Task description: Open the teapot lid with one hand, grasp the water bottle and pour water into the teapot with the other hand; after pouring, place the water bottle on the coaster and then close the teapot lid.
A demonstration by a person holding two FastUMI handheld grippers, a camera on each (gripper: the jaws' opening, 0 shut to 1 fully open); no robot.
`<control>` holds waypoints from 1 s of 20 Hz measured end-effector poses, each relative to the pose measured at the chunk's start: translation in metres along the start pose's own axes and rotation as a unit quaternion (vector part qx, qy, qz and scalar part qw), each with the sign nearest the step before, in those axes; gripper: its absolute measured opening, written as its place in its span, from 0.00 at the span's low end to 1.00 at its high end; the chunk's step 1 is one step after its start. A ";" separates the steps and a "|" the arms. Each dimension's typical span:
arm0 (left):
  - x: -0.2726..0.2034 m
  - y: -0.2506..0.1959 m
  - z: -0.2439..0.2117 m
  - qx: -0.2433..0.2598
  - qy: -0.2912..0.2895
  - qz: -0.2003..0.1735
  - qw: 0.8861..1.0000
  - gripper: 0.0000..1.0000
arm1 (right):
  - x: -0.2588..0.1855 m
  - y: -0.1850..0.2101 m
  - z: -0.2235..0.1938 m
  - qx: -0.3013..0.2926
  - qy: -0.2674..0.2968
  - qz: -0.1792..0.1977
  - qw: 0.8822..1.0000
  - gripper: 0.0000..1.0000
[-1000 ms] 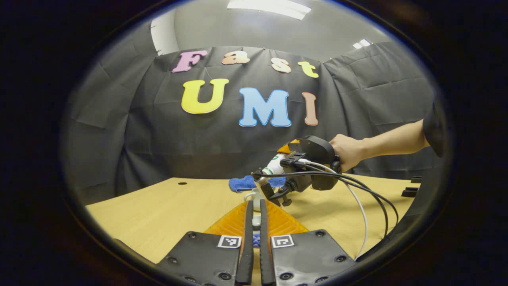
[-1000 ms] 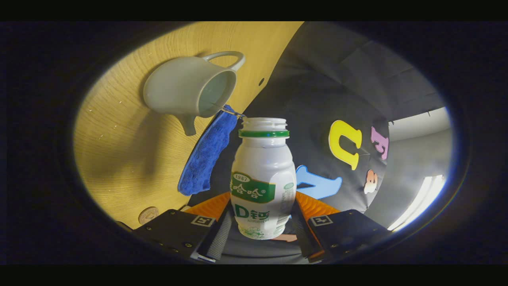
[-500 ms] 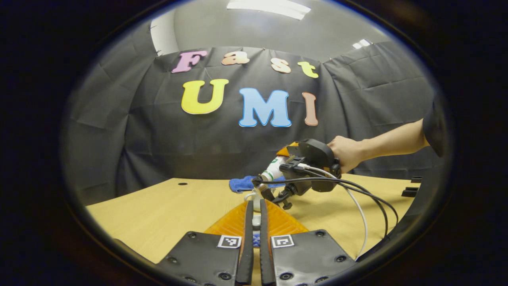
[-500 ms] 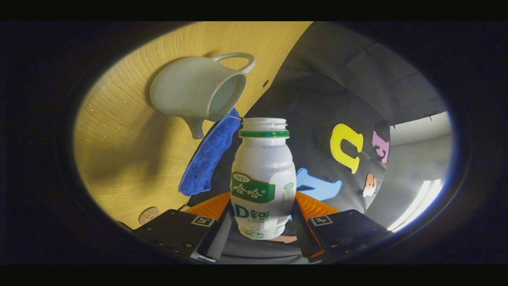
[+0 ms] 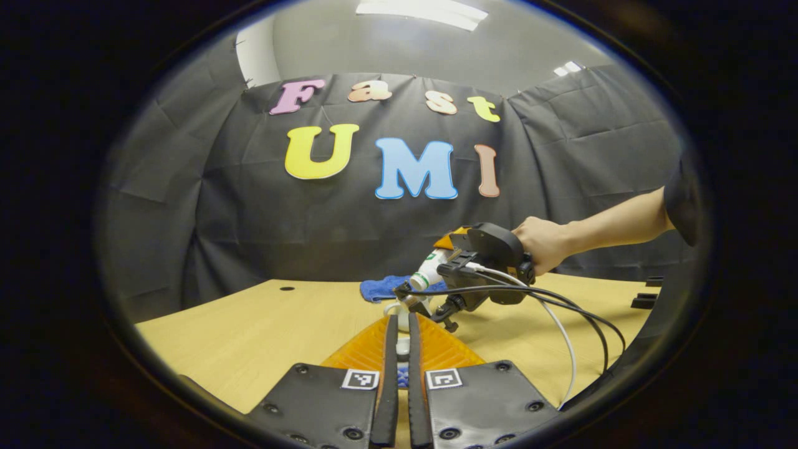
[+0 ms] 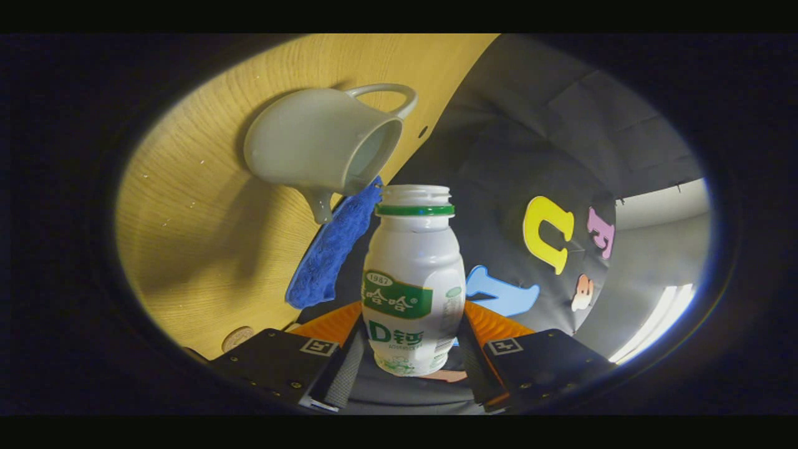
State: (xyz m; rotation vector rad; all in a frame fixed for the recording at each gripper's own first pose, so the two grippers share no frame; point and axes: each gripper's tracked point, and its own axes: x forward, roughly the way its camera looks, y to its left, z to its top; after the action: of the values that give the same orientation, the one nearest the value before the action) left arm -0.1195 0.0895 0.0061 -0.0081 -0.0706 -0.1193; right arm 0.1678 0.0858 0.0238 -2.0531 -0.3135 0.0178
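My right gripper (image 6: pixel 411 327) is shut on the white water bottle (image 6: pixel 414 280), which has a green neck ring and no cap. The bottle is tipped, its mouth close to the open top of the white teapot (image 6: pixel 312 146) on the wooden table. In the left gripper view the bottle (image 5: pixel 429 272) leans down over the teapot (image 5: pixel 395 309), held by a person's hand (image 5: pixel 537 243). My left gripper (image 5: pixel 400 321) hangs near the teapot, fingers nearly together on a small white piece, the teapot lid (image 5: pixel 403 349). A round wooden coaster (image 6: pixel 237 338) lies beside my right gripper's fingers.
A blue cloth (image 6: pixel 333 249) lies behind the teapot, near the booth's black wall. Cables (image 5: pixel 561 305) trail from the right gripper across the table. Small black parts (image 5: pixel 643 302) sit at the table's right edge. A dark hole (image 5: pixel 287 288) marks the far left of the tabletop (image 5: pixel 249 337).
The right gripper has tipped lower and moved toward the teapot, bringing the bottle's mouth nearer the opening. The left gripper has stayed still.
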 end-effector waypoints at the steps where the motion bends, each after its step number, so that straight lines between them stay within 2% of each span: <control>1: 0.000 0.000 0.001 0.000 0.000 0.000 1.000 0.13 | 0.000 0.001 0.001 0.000 0.000 0.000 1.000 0.72; 9: 0.001 0.001 -0.001 0.000 0.002 0.000 1.000 0.13 | 0.000 0.005 0.005 0.004 -0.002 0.004 1.000 0.72; 10: 0.000 0.002 -0.001 0.000 0.002 0.000 1.000 0.17 | 0.000 0.006 0.005 0.007 -0.002 0.005 1.000 0.72; 13: 0.001 0.001 -0.001 -0.001 0.002 0.001 1.000 0.14 | -0.001 0.009 0.006 0.022 -0.002 0.008 1.000 0.72; 16: 0.001 0.000 -0.005 0.001 0.006 0.000 1.000 0.13 | 0.000 0.017 0.009 0.052 -0.001 0.023 0.998 0.72; 17: 0.001 0.000 -0.005 0.001 0.007 0.000 1.000 0.17 | -0.001 0.020 0.010 0.066 0.001 0.029 0.997 0.72; 18: 0.002 0.000 -0.005 0.000 0.007 0.000 1.000 0.13 | -0.001 0.023 0.011 0.080 0.000 0.033 0.996 0.72; 19: 0.002 0.001 -0.005 0.000 0.008 0.001 1.000 0.17 | -0.002 0.025 0.012 0.096 0.002 0.036 0.995 0.72; 20: 0.003 0.001 -0.005 0.000 0.008 0.001 1.000 0.13 | -0.002 0.028 0.013 0.113 0.004 0.042 0.993 0.72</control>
State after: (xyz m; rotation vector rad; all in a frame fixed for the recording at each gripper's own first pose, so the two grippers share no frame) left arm -0.1162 0.0904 0.0010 -0.0080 -0.0550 -0.1167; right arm 0.1701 0.0835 -0.0071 -1.8392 -0.2107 0.0929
